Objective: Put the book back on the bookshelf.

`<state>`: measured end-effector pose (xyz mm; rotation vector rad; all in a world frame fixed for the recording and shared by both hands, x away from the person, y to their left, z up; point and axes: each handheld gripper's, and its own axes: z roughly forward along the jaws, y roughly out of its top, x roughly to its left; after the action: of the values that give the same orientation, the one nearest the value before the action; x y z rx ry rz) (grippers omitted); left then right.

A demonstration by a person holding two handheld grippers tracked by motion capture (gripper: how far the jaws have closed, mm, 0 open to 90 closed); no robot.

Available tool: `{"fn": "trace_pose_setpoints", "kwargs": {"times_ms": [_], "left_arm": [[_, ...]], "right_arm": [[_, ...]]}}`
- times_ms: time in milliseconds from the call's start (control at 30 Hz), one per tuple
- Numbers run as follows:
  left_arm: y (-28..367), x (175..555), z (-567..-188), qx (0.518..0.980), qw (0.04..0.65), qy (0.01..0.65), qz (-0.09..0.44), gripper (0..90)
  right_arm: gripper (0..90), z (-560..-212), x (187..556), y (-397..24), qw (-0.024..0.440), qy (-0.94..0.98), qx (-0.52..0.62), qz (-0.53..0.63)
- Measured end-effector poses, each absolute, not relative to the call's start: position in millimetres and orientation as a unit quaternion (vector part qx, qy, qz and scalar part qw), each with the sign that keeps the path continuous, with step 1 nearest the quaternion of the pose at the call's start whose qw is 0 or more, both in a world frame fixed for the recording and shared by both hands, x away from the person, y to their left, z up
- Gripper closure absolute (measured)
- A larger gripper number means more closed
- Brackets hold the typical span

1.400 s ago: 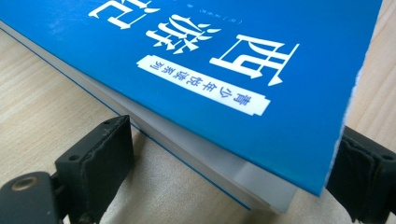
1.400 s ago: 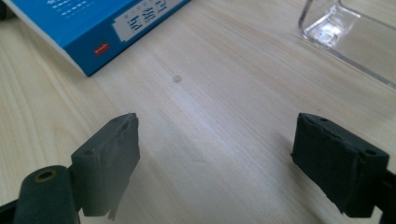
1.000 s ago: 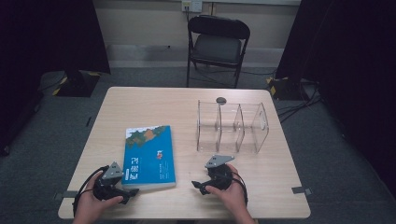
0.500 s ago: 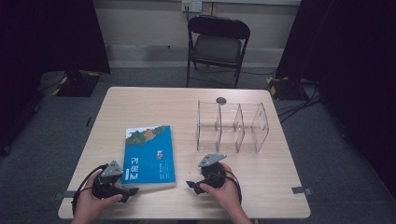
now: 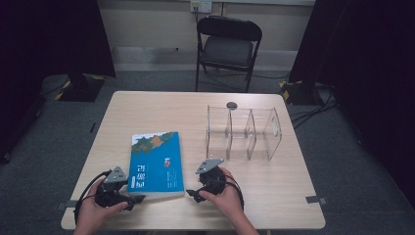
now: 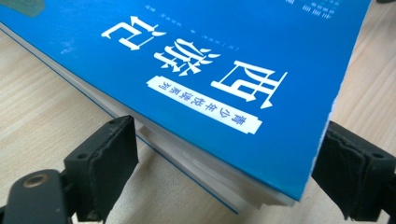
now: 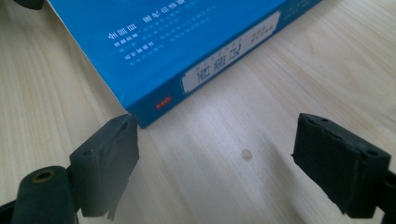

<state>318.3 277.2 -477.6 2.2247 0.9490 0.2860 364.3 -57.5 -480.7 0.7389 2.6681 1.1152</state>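
A light wooden table (image 5: 147, 112) carries a blue book (image 5: 156, 164) and clear divided rack (image 5: 244, 132).

High view: overhead from the person's side, facing forward and down across the table (image 5: 147, 105). Left gripper view: low, very close on a near corner of the blue book (image 6: 224, 60). Right gripper view: low, close, at the book's other near corner. All share the book.

Blue book and clear divider rack on the bench

A blue paperback book (image 5: 156, 164) with white Chinese title lettering lies flat and closed, cover up, left of a clear acrylic rack (image 5: 243, 132); the rack stands upright, its compartments empty, well apart from the book.
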Motion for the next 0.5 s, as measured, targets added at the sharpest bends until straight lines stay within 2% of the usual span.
{"fn": "trace_pose_setpoints", "kwargs": {"times_ms": [233,333,500], "left_arm": [[277.8,318.3,-474.7,0.854,0.351,0.368,0.106,14.5],[277.1,316.7,-473.5,0.847,0.364,0.376,0.097,19.1],[278.1,316.9,-473.6,0.852,0.358,0.371,0.097,19.1]], "right_arm": [[13.6,-476.6,362.3,-53.6,0.074,0.889,0.243,0.382],[13.5,-472.9,361.3,-54.8,0.071,0.886,0.246,0.387],[13.6,-468.8,361.7,-54.5,0.072,0.886,0.241,0.390]]}}
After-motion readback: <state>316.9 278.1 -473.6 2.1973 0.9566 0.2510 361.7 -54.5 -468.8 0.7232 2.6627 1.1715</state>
